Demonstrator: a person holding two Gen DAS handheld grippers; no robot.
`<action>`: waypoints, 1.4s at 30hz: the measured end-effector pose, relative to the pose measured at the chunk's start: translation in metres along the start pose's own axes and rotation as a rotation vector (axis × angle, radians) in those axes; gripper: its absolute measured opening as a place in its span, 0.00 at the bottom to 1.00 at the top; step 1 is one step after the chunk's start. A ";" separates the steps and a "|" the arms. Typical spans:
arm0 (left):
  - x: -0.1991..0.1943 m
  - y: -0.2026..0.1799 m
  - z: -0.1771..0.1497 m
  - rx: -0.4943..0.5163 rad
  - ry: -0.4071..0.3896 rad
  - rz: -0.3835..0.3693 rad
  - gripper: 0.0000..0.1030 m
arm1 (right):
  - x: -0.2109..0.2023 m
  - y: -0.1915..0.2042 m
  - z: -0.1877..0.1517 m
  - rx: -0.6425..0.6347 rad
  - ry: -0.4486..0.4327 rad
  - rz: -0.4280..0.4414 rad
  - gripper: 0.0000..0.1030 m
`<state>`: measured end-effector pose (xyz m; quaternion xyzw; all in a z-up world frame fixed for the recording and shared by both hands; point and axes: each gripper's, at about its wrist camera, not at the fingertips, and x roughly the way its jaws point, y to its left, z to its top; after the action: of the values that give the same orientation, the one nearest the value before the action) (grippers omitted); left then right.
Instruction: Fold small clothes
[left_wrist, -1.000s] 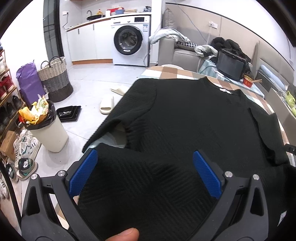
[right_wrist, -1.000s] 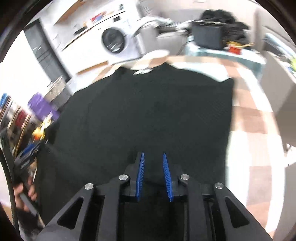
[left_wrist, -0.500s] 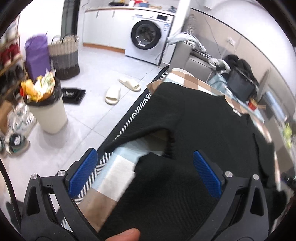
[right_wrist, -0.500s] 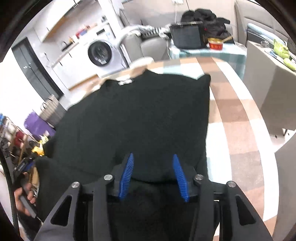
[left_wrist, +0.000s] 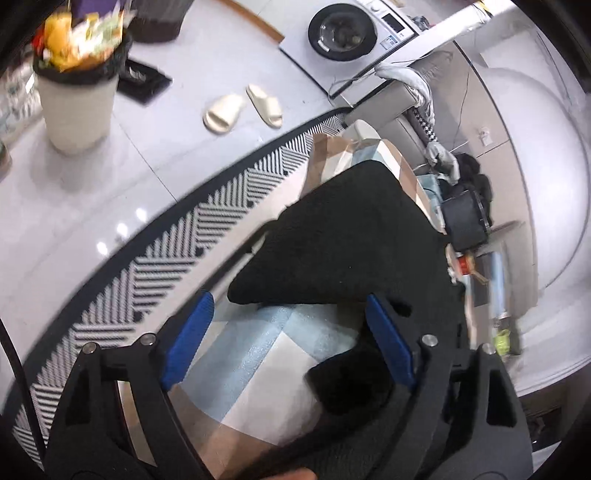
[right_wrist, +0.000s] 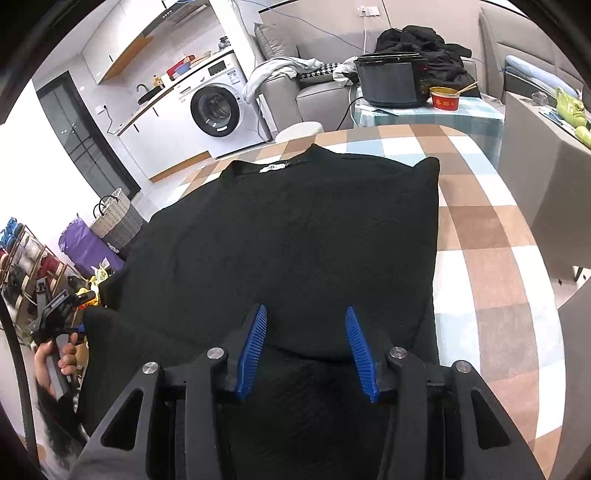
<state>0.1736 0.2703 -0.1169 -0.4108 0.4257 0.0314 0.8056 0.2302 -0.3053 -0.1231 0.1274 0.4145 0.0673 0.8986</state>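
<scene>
A black knit top (right_wrist: 295, 236) lies flat on the checked tablecloth (right_wrist: 491, 236), collar and white label at the far end. Its right side is folded in along a straight edge. My right gripper (right_wrist: 304, 347) is open, low over the near hem, jaws holding nothing. In the left wrist view, my left gripper (left_wrist: 288, 339) is open over bare cloth (left_wrist: 258, 354) at the table's left edge. The top's left sleeve (left_wrist: 332, 251) lies just beyond its tips, and a dark fold (left_wrist: 351, 380) sits by the right finger. The left gripper also shows in the right wrist view (right_wrist: 55, 310).
A bin full of rubbish (left_wrist: 74, 92), slippers (left_wrist: 243, 107) and a chevron rug (left_wrist: 184, 236) are on the floor left of the table. A black cooker (right_wrist: 391, 79) and red bowl (right_wrist: 447, 98) stand on a side table beyond. A washing machine (right_wrist: 218, 110) is at the back.
My left gripper has swung left and down off the top toward the table's left edge. My right gripper has opened from nearly shut and let go of the fabric.
</scene>
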 end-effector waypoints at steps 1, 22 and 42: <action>0.004 0.005 0.002 -0.019 0.015 -0.019 0.80 | 0.000 0.001 0.000 -0.003 0.002 0.000 0.45; 0.017 -0.066 0.011 0.133 -0.186 0.005 0.09 | 0.004 -0.007 -0.008 0.021 0.005 -0.053 0.45; 0.062 -0.206 -0.057 0.523 0.023 -0.112 0.57 | 0.004 -0.013 -0.019 0.048 0.001 -0.083 0.45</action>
<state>0.2578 0.0761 -0.0473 -0.2120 0.4050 -0.1290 0.8800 0.2187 -0.3133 -0.1409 0.1317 0.4214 0.0198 0.8971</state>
